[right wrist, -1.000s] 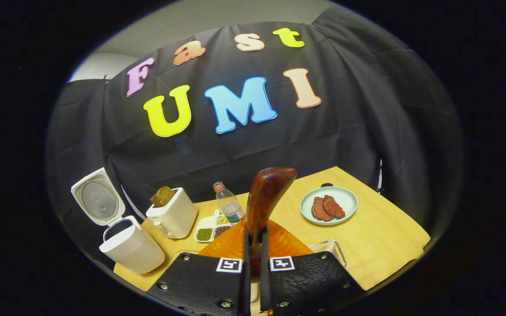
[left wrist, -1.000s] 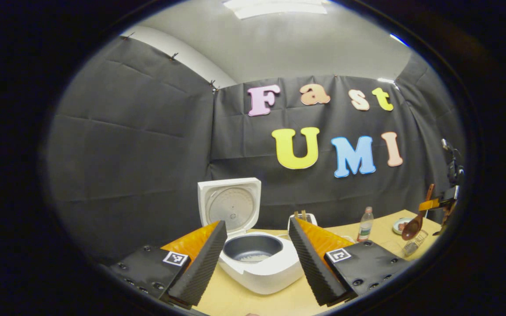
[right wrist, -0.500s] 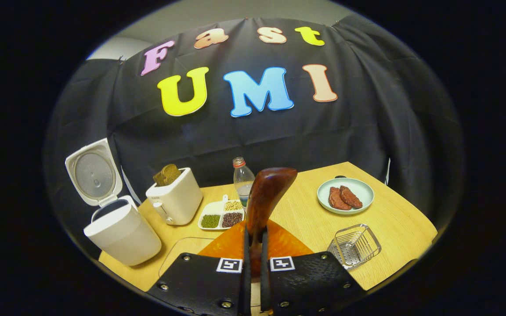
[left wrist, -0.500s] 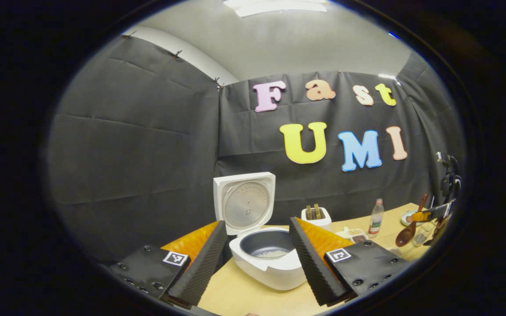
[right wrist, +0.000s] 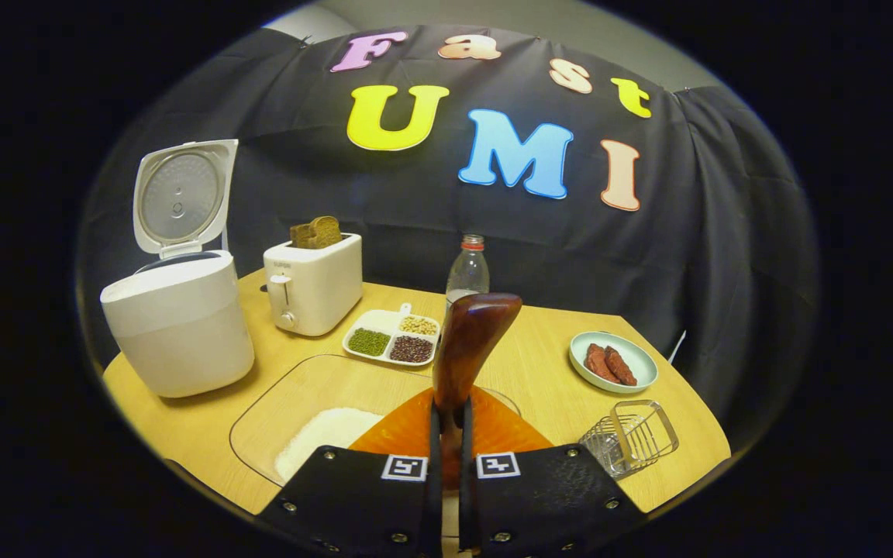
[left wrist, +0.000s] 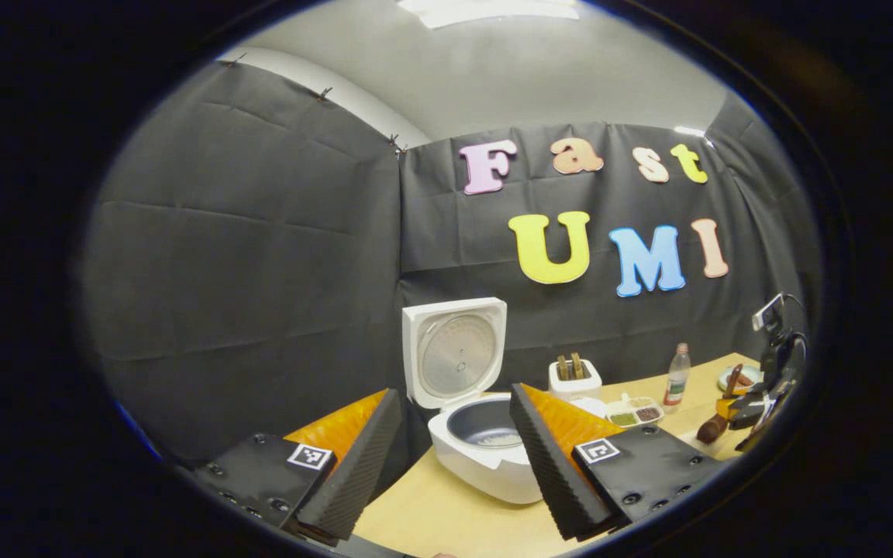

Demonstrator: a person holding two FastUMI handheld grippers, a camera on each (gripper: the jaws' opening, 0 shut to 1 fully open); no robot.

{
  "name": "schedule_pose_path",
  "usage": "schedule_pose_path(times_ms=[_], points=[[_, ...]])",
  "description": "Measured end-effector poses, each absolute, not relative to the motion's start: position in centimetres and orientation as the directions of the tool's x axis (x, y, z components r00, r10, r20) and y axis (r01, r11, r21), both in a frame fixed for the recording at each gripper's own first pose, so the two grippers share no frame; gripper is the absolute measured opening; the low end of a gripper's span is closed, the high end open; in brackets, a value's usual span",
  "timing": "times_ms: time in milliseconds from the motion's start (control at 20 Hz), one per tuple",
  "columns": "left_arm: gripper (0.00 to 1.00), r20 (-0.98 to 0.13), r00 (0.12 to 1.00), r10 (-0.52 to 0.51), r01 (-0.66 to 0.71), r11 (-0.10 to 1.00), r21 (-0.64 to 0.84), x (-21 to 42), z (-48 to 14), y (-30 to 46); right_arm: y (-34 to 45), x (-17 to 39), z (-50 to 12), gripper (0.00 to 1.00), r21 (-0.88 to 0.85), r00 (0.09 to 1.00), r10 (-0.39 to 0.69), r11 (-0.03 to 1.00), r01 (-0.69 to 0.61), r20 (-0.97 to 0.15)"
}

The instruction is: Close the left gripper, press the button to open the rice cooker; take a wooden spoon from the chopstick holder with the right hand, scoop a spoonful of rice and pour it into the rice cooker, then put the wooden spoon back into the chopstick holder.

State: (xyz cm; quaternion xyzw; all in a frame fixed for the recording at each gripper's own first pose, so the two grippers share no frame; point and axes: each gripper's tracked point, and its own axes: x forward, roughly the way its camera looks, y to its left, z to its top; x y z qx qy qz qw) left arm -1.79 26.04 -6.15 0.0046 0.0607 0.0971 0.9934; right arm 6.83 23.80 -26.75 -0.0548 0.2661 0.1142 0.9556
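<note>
I am holding my left tool [left wrist: 453, 457] up above the near edge of the bench [left wrist: 446, 519], and its two fingers are standing wide apart with nothing between them. Past them the white rice cooker [left wrist: 485, 457] is sitting on the bench with its lid [left wrist: 456, 353] standing straight up and open. A little white rice [left wrist: 499, 439] is lying at the bottom of its dark pot. Behind it the toaster [left wrist: 574, 378] is standing with bread slices in its slots

My right tool [right wrist: 447, 434] is squeezing tight on the handle of the wooden spoon [right wrist: 468, 345]. The spoon is sticking up and away from me, with its round brown end on top. From the left gripper view I am seeing that tool [left wrist: 733, 411] far off at the right edge, with the spoon hanging down from it

Under my right tool a clear glass tray [right wrist: 291, 395] is lying on the bench with a heap of white rice [right wrist: 322, 438] in it. Beyond the tray a small white dish of beans [right wrist: 392, 339] is sitting beside the toaster [right wrist: 313, 283], and a water bottle [right wrist: 467, 270] is standing behind the spoon. The rice cooker [right wrist: 179, 325] is sitting at the left end of the bench. At the right a plate with meat [right wrist: 613, 363] is sitting, and the wire chopstick holder [right wrist: 632, 438] is sitting just in front of it, near the bench edge
</note>
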Motion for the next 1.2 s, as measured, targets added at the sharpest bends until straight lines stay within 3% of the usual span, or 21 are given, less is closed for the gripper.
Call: schedule_pose_path(times_ms=[200, 350, 400, 650, 850, 900, 1200], points=[[0.95, -0.129, 0.974, 0.185, -0.184, 0.983, 0.025, -2.2, -6.4, 25.7, 25.9, 5.5, -26.9, 0.09, 0.029, 0.805, 0.249, 0.96, -0.278, -0.539], [0.98, -0.115, 0.978, 0.174, -0.171, 0.985, 0.032, -2.5, -5.8, 25.3, 26.6, 5.1, -27.1, 0.09, 0.141, 0.773, 0.294, 0.955, -0.261, -0.563], [0.92, -0.114, 0.978, 0.173, -0.17, 0.985, 0.034, -2.6, -5.7, 25.3, 26.8, 5.0, -27.2, 0.09, 0.195, 0.762, 0.303, 0.953, -0.233, -0.573], [0.92, -0.123, 0.978, 0.172, -0.17, 0.985, 0.02, -3.0, -6.1, 24.8, 26.4, 5.4, -27.6, 0.09, 0.41, 0.718, 0.347, 0.907, -0.094, -0.604], [0.92, -0.117, 0.977, 0.178, -0.175, 0.984, 0.034, -3.5, -5.7, 24.9, 25.3, 6.0, -28.1, 0.08, 0.584, 0.672, 0.394, 0.809, 0.069, -0.626], [0.98, -0.112, 0.977, 0.182, -0.178, 0.983, 0.044, -3.6, -5.5, 25.0, 25.0, 6.3, -28.0, 0.09, 0.606, 0.671, 0.399, 0.79, 0.095, -0.625], [0.98, -0.11, 0.973, 0.201, -0.197, 0.979, 0.048, -4.3, -5.4, 25.7, 24.4, 8.3, -25.6, 0.09, 0.695, 0.691, 0.429, 0.704, 0.148, -0.582]])
